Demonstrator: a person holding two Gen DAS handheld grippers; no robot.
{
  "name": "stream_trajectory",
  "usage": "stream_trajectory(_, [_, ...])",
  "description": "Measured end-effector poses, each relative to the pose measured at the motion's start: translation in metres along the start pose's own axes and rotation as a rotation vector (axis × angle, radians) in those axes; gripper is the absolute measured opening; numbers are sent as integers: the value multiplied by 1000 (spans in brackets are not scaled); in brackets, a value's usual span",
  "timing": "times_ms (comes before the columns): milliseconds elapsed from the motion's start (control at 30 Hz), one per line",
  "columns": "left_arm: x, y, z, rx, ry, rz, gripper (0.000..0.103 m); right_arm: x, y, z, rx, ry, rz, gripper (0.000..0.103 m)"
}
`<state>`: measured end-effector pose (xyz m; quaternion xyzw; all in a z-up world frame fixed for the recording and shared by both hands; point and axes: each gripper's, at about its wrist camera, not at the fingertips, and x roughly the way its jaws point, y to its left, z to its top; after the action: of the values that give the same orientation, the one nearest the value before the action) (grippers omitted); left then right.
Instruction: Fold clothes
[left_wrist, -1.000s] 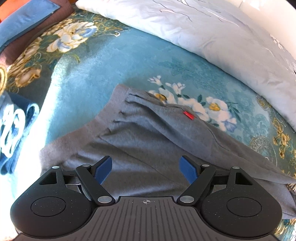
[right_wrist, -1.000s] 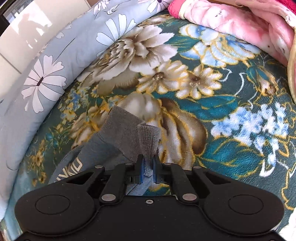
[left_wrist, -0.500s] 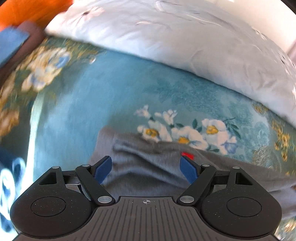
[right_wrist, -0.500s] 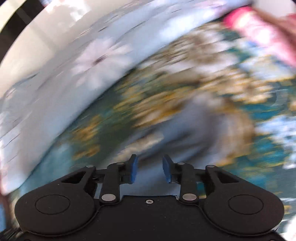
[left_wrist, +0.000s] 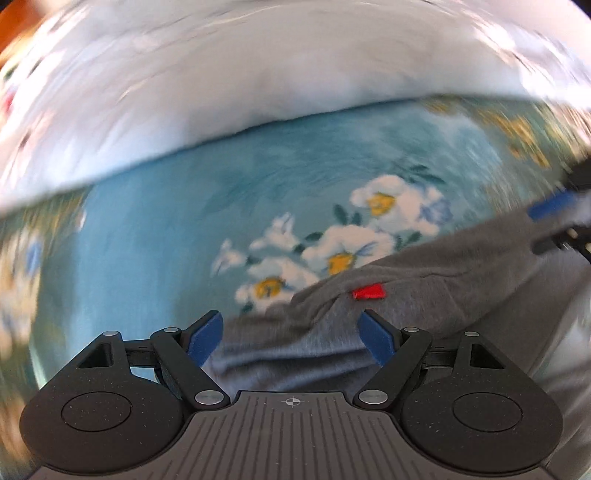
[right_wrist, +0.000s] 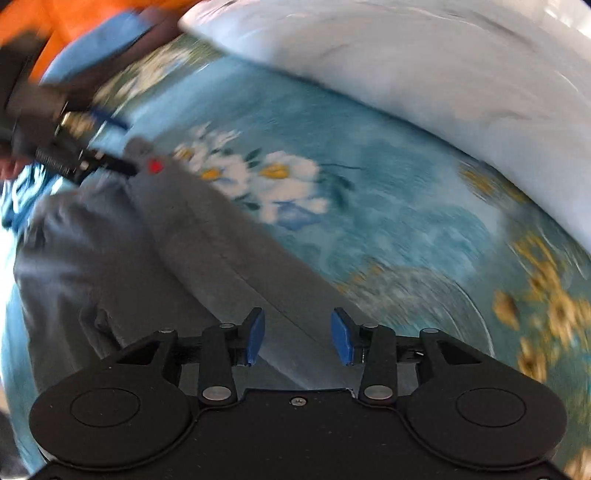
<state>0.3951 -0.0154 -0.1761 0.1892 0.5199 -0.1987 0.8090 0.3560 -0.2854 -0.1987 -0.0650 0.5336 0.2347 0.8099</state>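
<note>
Grey garment (left_wrist: 424, 314) is lying on the teal floral blanket (left_wrist: 155, 229) — white pillow (left_wrist: 221, 92) is sitting behind. Left gripper (left_wrist: 291, 334) and right gripper (right_wrist: 298, 338) are both hovering spread wide — gripping nothing.

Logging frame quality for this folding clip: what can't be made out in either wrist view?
- Left wrist view: the grey garment runs under the open left gripper; its near part is hidden.
- Left wrist view: the right gripper is motion-blurred and cut by the right edge.
- Right wrist view: the left gripper is smeared; orange and blue fabrics behind are unidentifiable.
</note>
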Motion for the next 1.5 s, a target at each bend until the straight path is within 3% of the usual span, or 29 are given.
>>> stream_trajectory(100, [7,1,12,63,-2,-74,80,13,5,9,-52,40,24,42])
stream_trajectory(233, [18,-8,18,248,24,-137,79,18,8,11,-107,89,46,41])
stream_trajectory(367, [33,-9,19,294,72,-201,70,17,6,12,-126,115,32,37])
stream_trajectory(467, [37,-9,18,317,82,-240,55,19,6,12,-157,131,23,29])
stream_trajectory(533, [36,-11,16,336,78,-259,41,19,8,11,-177,137,14,14])
stream_trajectory(600, [35,-14,14,368,82,-270,29,18,6,13,-181,129,5,6])
stream_trajectory(733, [30,-13,14,388,48,-274,13,12,-5,21,-156,83,-16,1])
stream_trajectory(800, [29,-9,19,371,23,-261,12,9,-11,25,-144,60,-27,1])
stream_trajectory(967, [39,14,45,216,-10,-217,11,8,-35,52,-115,-3,-80,0])
stream_trajectory(1133, [60,19,56,141,20,-181,12,25,-55,75,-93,0,-130,0])
stream_trajectory(1300, [74,32,60,22,54,-194,14,35,-75,82,-7,11,-174,0])
stream_trajectory(1467, [65,40,64,-33,86,-234,27,18,-81,74,68,-28,-201,1])
stream_trajectory(1500, [58,41,63,-40,78,-238,33,12,-81,68,93,-38,-208,2])
